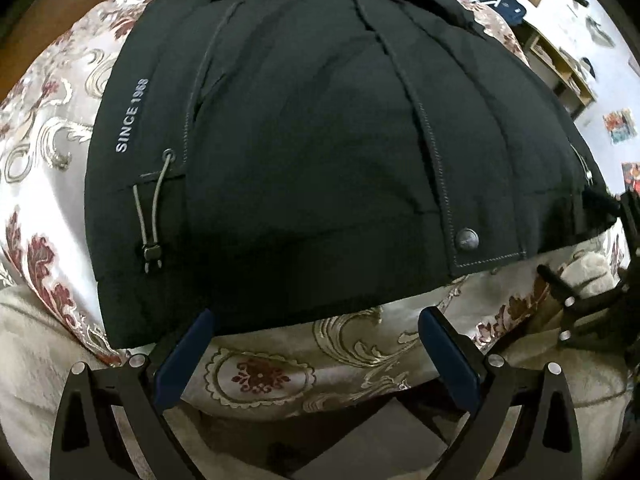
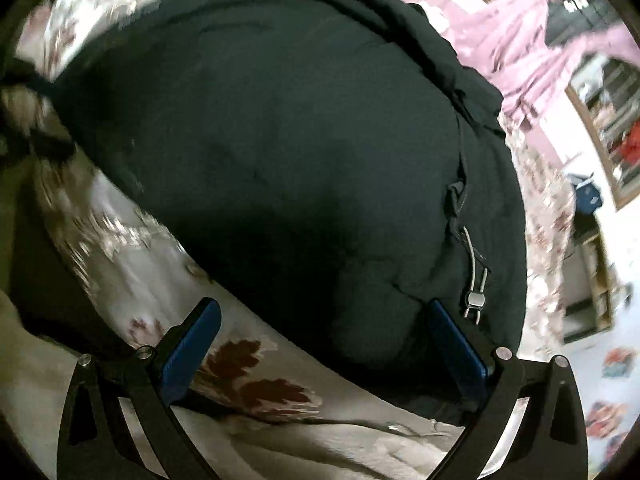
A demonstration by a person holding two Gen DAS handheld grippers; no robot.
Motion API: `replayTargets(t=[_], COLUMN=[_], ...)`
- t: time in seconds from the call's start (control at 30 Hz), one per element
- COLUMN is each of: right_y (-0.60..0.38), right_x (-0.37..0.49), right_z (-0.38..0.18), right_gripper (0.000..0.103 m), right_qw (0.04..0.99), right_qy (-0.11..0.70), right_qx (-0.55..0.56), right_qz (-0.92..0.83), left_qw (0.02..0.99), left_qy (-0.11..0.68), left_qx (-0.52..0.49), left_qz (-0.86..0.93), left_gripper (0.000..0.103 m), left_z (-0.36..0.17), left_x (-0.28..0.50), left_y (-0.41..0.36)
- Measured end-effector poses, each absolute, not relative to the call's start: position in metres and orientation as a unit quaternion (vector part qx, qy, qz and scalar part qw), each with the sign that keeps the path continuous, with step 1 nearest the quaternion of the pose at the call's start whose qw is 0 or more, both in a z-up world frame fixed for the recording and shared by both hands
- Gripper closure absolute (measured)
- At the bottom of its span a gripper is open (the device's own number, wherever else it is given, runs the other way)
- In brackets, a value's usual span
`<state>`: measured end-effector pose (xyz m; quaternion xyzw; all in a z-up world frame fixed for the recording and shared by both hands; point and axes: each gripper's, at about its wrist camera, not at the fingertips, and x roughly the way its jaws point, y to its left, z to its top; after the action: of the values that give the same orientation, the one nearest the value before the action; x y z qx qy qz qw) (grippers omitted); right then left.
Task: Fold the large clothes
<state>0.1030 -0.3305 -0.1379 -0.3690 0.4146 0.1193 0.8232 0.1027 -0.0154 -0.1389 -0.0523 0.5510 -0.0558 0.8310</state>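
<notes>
- Bulky black padded jacket lies folded on the floral cream bedspread
- Left gripper jaws apart at its hem, bare bedspread below
- Right gripper jaws apart over the jacket's edge; only the left view shows the snap button

A home bedroom. A floral bedspread covers the bed, pink curtains hang behind (blurred), and wooden shelves stand by the wall.

One black padded jacket lies on one floral bedspread. Two grippers hover at its near hem, the left gripper and the right gripper, each with two blue-padded fingers spread apart. The jacket shows one snap button and two drawcord toggles, one at the left, one at the right.
</notes>
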Motion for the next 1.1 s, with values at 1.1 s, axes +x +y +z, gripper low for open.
replayTargets(t=[1.1], right_y=[-0.357], right_x=[0.114], right_z=[-0.072], right_gripper=[0.002], right_qw=[0.925], right_qy=[0.314], right_qx=[-0.194], right_qz=[0.092], left_qw=[0.841], left_qy=[0.537], left_qx=[0.054], left_qz=[-0.040], left_gripper=[0.000], left_z=[-0.138], left_x=[0.106], left_y=[-0.057])
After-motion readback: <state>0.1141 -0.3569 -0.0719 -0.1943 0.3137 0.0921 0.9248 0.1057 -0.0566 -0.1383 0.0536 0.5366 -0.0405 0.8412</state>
